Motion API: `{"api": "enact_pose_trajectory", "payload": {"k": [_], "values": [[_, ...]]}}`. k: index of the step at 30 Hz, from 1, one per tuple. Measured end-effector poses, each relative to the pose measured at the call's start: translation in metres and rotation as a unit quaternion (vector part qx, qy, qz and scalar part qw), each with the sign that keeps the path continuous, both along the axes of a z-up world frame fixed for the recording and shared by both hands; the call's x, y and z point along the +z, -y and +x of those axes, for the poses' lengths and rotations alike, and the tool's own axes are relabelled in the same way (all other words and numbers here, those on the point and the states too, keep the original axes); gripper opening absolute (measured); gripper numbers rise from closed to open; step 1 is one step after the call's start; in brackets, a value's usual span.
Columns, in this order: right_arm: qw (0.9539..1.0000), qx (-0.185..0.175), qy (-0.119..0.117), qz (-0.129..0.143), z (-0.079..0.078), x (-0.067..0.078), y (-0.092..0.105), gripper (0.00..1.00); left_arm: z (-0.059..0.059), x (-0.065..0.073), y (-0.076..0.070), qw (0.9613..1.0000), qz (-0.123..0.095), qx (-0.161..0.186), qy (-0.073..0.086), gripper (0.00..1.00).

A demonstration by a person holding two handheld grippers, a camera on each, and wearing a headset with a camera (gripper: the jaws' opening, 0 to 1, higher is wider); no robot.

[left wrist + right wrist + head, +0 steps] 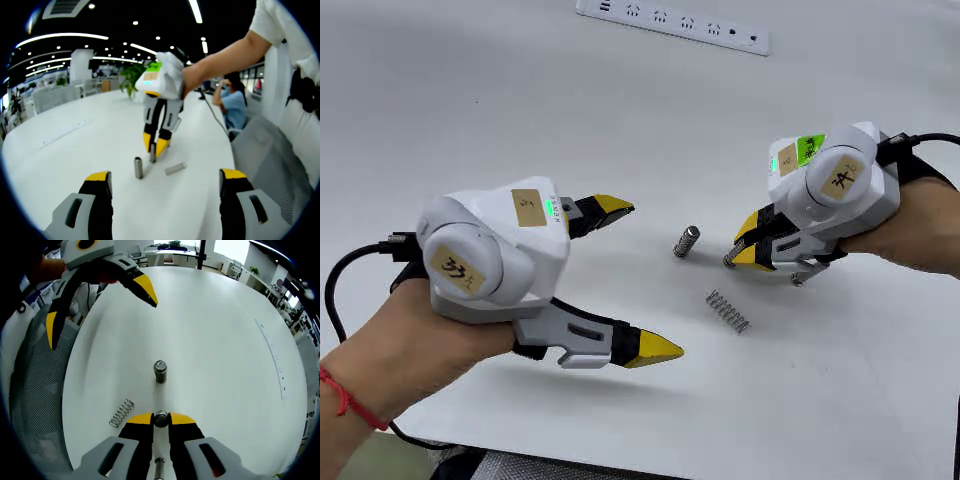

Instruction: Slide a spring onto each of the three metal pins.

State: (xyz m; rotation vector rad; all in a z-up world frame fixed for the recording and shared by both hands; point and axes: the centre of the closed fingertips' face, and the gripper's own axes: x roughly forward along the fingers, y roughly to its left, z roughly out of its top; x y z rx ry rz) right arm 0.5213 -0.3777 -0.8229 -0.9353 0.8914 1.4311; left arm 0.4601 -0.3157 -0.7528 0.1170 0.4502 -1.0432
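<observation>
Right gripper [745,252] clamps a round-headed metal pin [161,418] near a spring-sleeved pin [687,241] and a loose coil [728,311] (lying flat); left gripper [642,278] gapes.

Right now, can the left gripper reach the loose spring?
Probably yes. The left gripper is open and empty, with bare table between it and the spring. The right gripper, shut on a pin, sits beyond the spring, not in the way.

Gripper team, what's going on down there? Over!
Left gripper open, empty. Right gripper shut on a metal pin. Another pin stands nearby, spring on it; loose spring lies beside. Nothing in the way.
</observation>
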Motion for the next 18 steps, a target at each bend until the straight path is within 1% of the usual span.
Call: {"api": "enact_pose_trajectory", "payload": {"k": [3, 7, 11, 13, 18], "values": [[1.0000, -0.001, 0.000, 0.003, 0.001, 0.000, 0.000, 0.13, 0.000, 0.000, 0.000, 1.0000, 0.001, 0.000, 0.000, 0.89], [1.0000, -0.006, -0.001, 0.006, -0.001, 0.003, -0.001, 0.16, -0.001, 0.001, -0.001, 1.0000, 0.002, 0.001, 0.001, 0.89], [0.9999, -0.009, -0.001, 0.012, 0.001, 0.004, 0.000, 0.18, -0.001, 0.003, -0.001, 1.0000, 0.004, 0.001, 0.003, 0.89], [0.9997, -0.015, 0.000, 0.019, 0.000, 0.009, -0.001, 0.20, -0.001, 0.004, -0.001, 1.0000, 0.005, 0.000, 0.004, 0.90], [0.9986, -0.030, 0.000, 0.044, 0.005, 0.021, 0.000, 0.24, -0.002, 0.005, 0.000, 0.9999, 0.010, -0.002, 0.005, 0.89]]}}
